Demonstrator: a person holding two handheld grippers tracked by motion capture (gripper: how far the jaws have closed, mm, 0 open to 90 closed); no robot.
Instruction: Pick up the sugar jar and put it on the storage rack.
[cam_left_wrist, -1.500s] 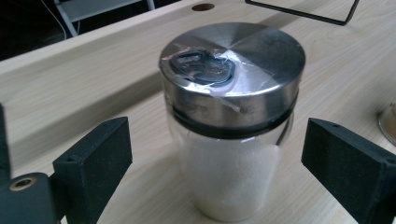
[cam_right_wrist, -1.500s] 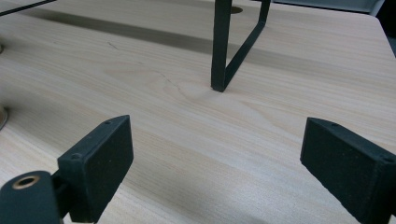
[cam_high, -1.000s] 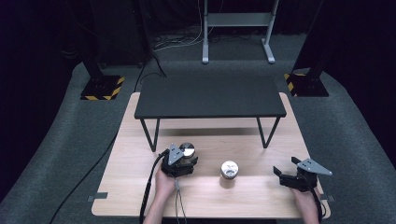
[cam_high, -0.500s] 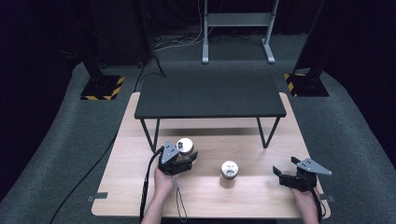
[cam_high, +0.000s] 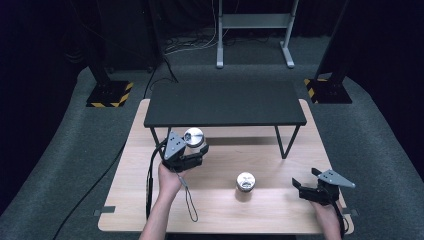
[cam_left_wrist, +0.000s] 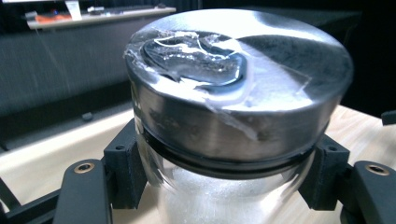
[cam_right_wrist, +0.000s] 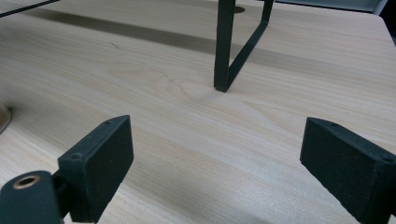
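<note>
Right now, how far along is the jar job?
Done: the left tool is shut on one metal-lidded jar and holds it off the wooden table, near the front edge of the black shelf.
In hand: that jar, not yet set down anywhere.
Left: the second jar stands untouched on the table; the right tool is open and empty beside it.

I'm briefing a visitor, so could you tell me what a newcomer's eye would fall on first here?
First, the glass jar with a metal lid, clamped in the left gripper above the wooden table, near the black shelf. Next, a second jar standing mid-table, and the right gripper open at the right edge.
</note>
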